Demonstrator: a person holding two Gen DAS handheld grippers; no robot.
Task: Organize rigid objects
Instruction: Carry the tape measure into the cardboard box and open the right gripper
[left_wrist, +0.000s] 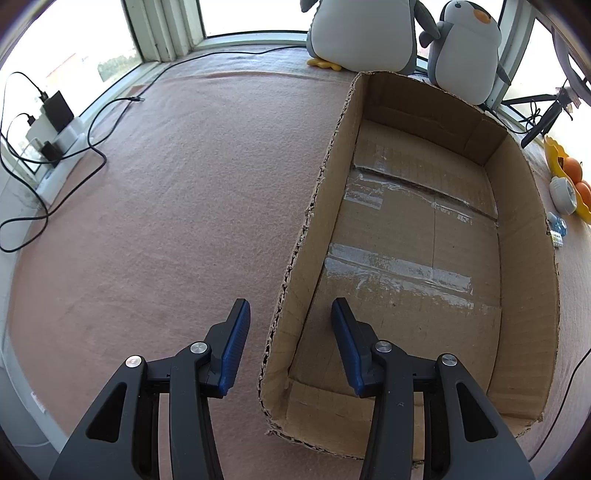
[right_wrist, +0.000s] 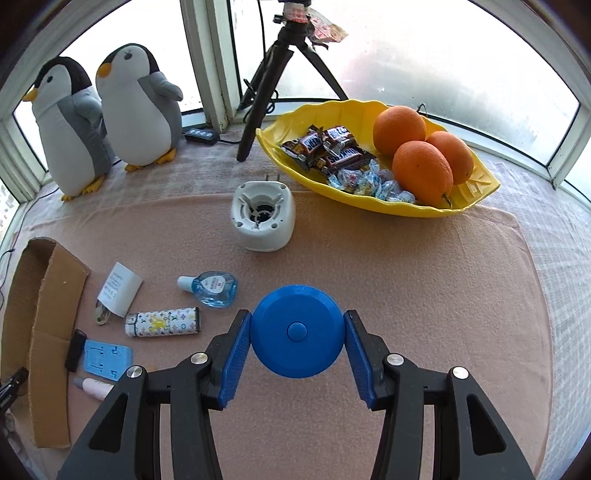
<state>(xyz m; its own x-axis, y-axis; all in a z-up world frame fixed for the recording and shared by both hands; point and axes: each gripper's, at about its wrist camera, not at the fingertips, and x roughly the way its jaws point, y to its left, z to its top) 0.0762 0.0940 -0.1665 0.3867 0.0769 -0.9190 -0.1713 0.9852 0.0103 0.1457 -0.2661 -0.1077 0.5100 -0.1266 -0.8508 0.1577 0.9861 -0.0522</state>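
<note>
Blue disc, yellow bowl, orange fruit (lighter monogram-patterned white).

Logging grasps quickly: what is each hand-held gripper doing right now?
Left hand-held gripper: open, holding nothing, straddling the cardboard box wall.
Right hand-held gripper: shut on the blue round disc.

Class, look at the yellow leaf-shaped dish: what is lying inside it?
Inside the yellow dish lie three oranges, dark-wrapped chocolate bars and blue-and-white wrapped sweets. Whatever lies beneath the oranges and the pile of wrappers is covered and cannot be seen.
</note>
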